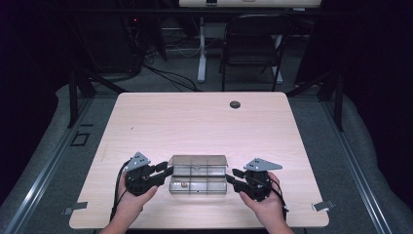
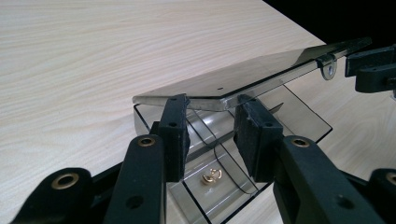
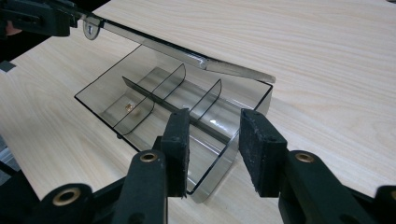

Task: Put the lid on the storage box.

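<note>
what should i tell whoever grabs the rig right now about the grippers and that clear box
Left gripper: jaws part open at the left end of the clear divided box; whether the pads touch it is unclear.
Right gripper: jaws open at the box's right end, gripping nothing.
Box: on the table, near edge, between the two grippers. Its lid is raised at a slant, not shut.
Contents: one small gold piece in an end compartment by the left gripper; the other compartments look empty.
Done: lid is off the rim.
Left: likely swing the lid either fully open or shut; steady the box first.
</note>
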{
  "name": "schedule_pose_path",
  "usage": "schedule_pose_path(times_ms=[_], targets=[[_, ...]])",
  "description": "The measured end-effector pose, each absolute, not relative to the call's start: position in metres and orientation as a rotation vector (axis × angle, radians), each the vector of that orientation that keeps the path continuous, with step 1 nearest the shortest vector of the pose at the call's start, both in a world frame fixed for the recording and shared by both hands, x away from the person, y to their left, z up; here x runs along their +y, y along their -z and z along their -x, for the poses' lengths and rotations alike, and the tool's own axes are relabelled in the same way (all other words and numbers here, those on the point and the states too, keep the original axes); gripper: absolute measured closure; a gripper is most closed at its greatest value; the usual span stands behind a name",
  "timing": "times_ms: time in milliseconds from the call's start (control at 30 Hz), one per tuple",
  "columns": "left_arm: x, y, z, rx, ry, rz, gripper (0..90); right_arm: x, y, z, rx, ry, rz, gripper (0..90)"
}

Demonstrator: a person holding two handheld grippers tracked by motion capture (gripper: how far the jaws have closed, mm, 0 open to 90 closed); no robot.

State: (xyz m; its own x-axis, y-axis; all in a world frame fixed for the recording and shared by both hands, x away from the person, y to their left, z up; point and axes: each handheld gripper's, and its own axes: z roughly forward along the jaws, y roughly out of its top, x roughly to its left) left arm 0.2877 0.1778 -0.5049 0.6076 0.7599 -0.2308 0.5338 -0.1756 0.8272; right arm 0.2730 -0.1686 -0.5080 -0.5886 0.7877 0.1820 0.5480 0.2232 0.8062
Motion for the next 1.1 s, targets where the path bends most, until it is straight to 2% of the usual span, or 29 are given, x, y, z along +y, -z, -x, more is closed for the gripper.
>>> schedule_pose_path(times_ms=[133, 833, 1100], targets=[[0.178, 0.507, -0.285, 1.039, -0.283, -1.849, 64.7, -0.17, 0.51, -0.271, 2.242, -1.303, -1.261, 67.2], [0.18, 0.521, -0.275, 1.03, -0.271, -1.896, 64.8, -0.163, 0.516, -0.262, 2.282, -1.279, -1.197, 69.9], [0.181, 0.529, -0.271, 1.041, -0.256, -1.916, 64.7, -0.164, 0.522, -0.264, 2.312, -1.264, -1.198, 67.1]])
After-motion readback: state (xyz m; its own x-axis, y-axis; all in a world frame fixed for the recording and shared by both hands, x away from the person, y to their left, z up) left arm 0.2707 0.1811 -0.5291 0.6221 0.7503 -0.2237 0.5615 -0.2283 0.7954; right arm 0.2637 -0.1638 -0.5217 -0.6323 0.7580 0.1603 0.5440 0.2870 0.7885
